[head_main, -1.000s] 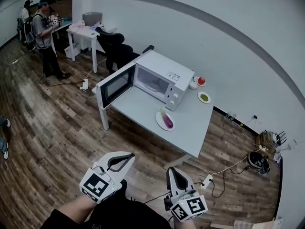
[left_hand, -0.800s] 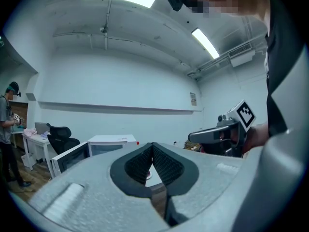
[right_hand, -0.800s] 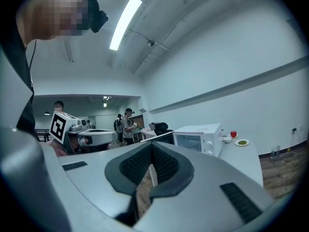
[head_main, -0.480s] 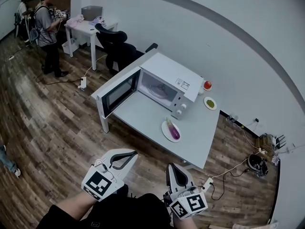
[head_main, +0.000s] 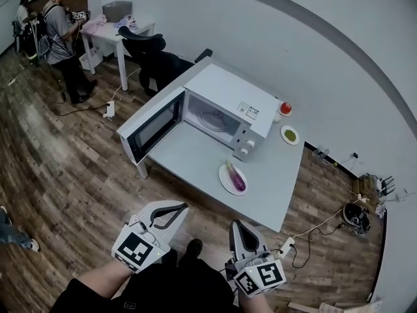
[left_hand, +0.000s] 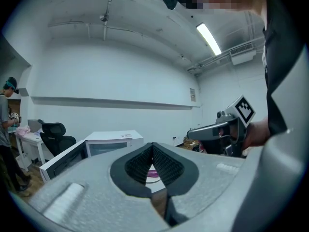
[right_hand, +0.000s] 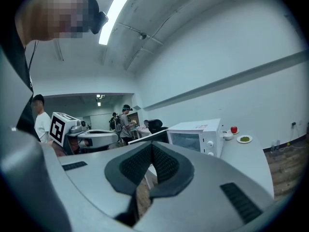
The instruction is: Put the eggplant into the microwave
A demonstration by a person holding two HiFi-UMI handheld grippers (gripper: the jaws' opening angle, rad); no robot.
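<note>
Both grippers are held low in front of the person's body, side by side and apart, pointing forward and close to level. The left gripper (head_main: 180, 207) has its jaws closed together, nothing between the pads — the right gripper (head_main: 234, 225) likewise, tips met and empty. The left forearm (head_main: 98, 283) runs back from its gripper into a dark sleeve.

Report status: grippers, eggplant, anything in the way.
Left gripper and right gripper shut, empty, short of the table. Eggplant on its plate, in front of the microwave. Its door open, nothing blocking.
</note>
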